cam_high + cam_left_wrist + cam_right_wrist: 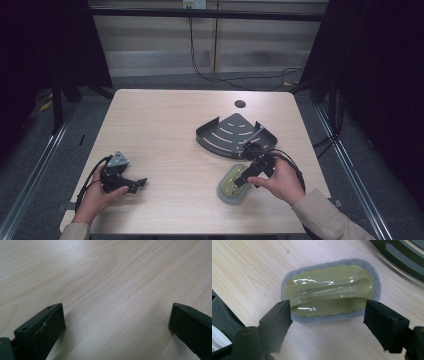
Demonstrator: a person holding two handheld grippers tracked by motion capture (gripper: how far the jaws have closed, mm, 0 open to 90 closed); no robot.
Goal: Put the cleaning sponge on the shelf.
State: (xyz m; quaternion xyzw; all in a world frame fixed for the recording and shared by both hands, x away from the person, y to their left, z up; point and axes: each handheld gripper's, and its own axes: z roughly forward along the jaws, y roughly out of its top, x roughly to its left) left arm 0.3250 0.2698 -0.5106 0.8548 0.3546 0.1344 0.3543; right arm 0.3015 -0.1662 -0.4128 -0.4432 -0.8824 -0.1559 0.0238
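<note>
Right claw [327,315] open, straddling scrub sponge [329,292] at frame centre, likely pre-grasp, next squeeze its handle; left claw [115,322] open, idle over bare surface [100,277].

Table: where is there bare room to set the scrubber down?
The far left of the table, beyond the left gripper, is bare, as is the middle stretch between the two grippers. It is crowded at the right, where the scrubber, right gripper and rack cluster.
</note>
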